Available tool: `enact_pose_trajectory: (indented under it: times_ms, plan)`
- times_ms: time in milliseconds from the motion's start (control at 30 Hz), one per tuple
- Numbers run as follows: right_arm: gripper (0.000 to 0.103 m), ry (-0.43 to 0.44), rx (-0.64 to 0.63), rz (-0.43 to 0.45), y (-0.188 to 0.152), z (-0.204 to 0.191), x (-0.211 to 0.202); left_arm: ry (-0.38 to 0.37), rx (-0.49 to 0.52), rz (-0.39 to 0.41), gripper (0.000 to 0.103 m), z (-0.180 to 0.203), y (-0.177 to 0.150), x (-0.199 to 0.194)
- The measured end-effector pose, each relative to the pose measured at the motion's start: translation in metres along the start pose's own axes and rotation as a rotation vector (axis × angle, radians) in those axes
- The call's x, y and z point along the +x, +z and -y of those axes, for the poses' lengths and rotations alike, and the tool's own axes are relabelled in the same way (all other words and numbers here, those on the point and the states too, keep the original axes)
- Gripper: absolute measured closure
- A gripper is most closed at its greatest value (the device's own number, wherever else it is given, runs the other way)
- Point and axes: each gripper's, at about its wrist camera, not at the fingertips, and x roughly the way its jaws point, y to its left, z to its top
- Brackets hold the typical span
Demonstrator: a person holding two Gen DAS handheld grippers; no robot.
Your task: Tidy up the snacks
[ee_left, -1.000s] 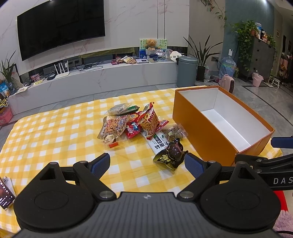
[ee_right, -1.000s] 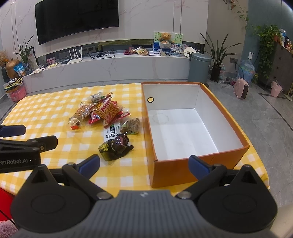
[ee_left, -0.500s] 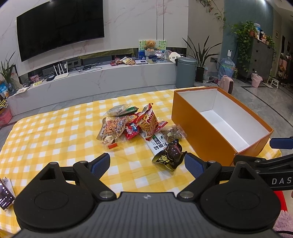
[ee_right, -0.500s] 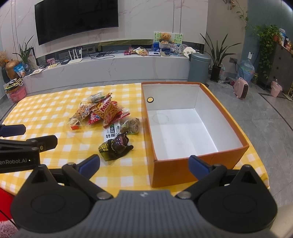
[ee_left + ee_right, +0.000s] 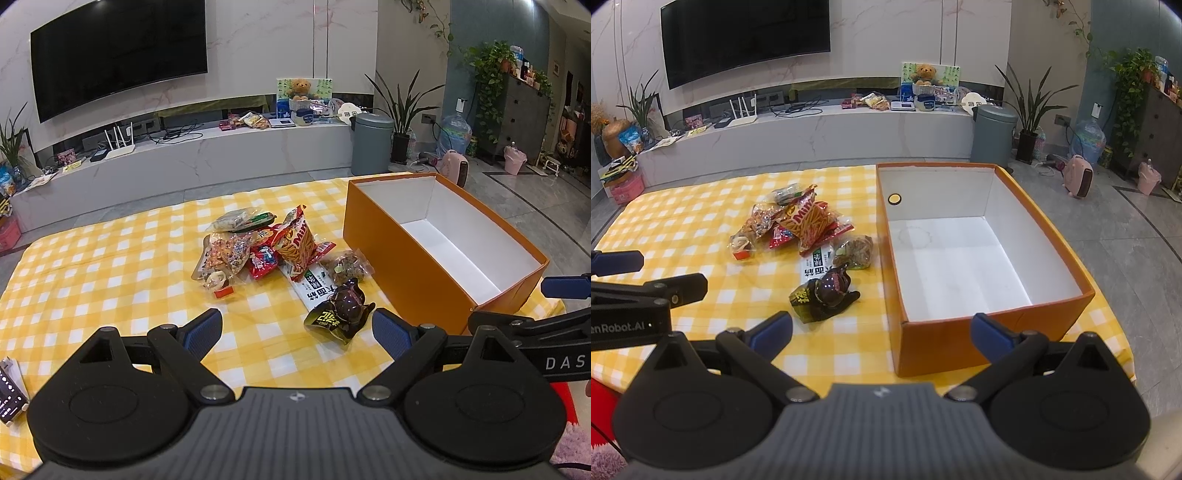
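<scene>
Currently, left gripper [image 5: 297,328]: jaws spread, holding nothing, near edge of yellow checked cloth [image 5: 92,266]
right gripper [image 5: 882,328]: jaws spread, holding nothing, near orange box [image 5: 960,336]
snack pile [image 5: 266,247]: mid-cloth, left of box
dark packet [image 5: 340,314]: nearest, just beside white noodle pack [image 5: 314,288]
box inside: white, bare

The left gripper [image 5: 297,328] is level, jaws spread wide, nothing between its blue fingertips [image 5: 203,330]. The right gripper [image 5: 881,332] sits alongside to its right, likewise level, jaws fully spread, empty. Both point forward.
</scene>
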Motion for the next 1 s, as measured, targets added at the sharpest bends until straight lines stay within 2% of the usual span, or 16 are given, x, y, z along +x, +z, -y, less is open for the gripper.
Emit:
enact_pose_trajectory:
  times_ms: [300, 400, 500, 567, 700, 767, 867, 1000]
  plan:
    - [0.003, 0.003, -0.014, 0.023, -0.001, -0.002, 0.002, -0.014, -0.017, 0.001, 0.0, -0.003, -0.002, 0.0]
    - [0.003, 0.032, -0.032, 0.071, -0.004, -0.004, 0.002, -0.02, -0.021, 0.006, 0.006, -0.009, -0.002, 0.003]
    - [0.004, 0.049, -0.055, 0.086, -0.003, -0.01, 0.005, -0.02, -0.029, 0.017, 0.017, -0.016, -0.003, 0.005]
    - [0.015, 0.048, -0.078, 0.087, 0.0, -0.014, 0.009, -0.024, -0.033, 0.015, 0.019, -0.021, -0.002, 0.007]
    - [0.028, 0.066, -0.111, 0.1, 0.005, -0.023, 0.018, -0.028, -0.004, 0.013, 0.019, -0.028, -0.003, 0.016]
    - [0.038, 0.08, -0.139, 0.105, 0.007, -0.029, 0.025, -0.028, 0.02, 0.012, 0.019, -0.031, -0.004, 0.021]
    - [0.046, 0.104, -0.184, 0.104, 0.006, -0.041, 0.04, -0.019, 0.026, -0.015, 0.019, -0.038, -0.004, 0.032]
    - [0.047, 0.118, -0.218, 0.067, 0.006, -0.057, 0.069, -0.032, 0.032, -0.039, 0.019, -0.052, -0.004, 0.053]
